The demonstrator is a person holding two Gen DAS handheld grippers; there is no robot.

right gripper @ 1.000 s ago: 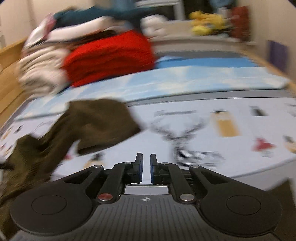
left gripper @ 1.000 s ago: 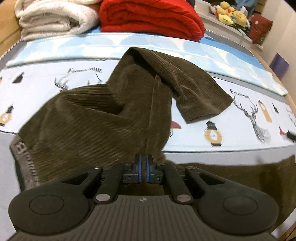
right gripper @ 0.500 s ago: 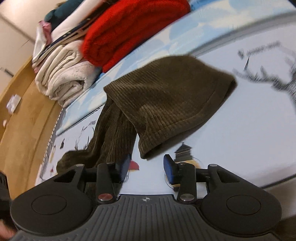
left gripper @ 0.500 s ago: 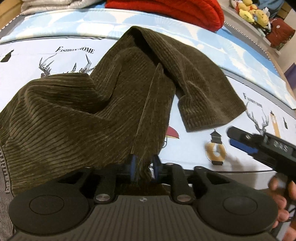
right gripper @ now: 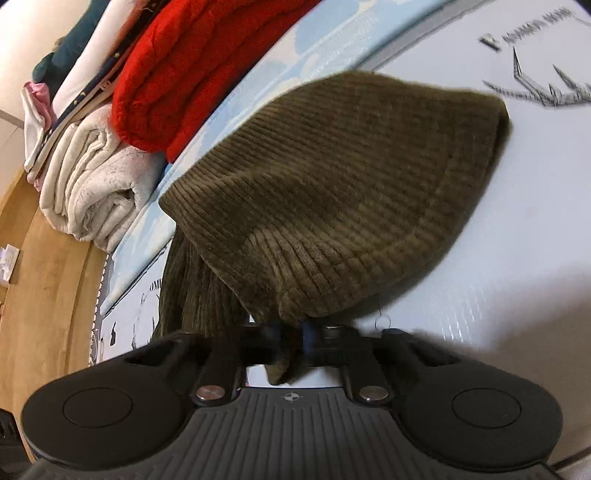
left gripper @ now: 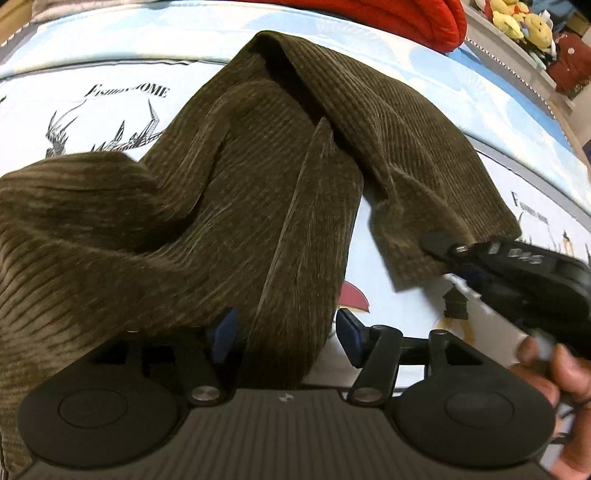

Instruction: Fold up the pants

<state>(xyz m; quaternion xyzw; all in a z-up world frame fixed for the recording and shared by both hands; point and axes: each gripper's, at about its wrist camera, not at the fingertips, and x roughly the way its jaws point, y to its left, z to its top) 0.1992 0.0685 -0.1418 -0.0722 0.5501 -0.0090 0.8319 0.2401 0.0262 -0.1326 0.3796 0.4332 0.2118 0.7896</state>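
Observation:
Dark olive corduroy pants lie rumpled on a printed bed sheet, one leg doubled back toward the right. My left gripper is opening, and a strip of the pants runs loose between its spread blue pads. In the right wrist view the folded-back leg end fills the middle, and my right gripper is closing tight on its hem corner. That right gripper also shows at the right of the left wrist view, with the person's hand behind it.
A red blanket and a cream blanket are stacked at the head of the bed, beside a wooden surface. Plush toys sit on a ledge at the far right.
My left gripper went from shut to spread wide and let the cloth loose as it sank closer. My right gripper swung in, rolled, opened, then shut on the leg hem.

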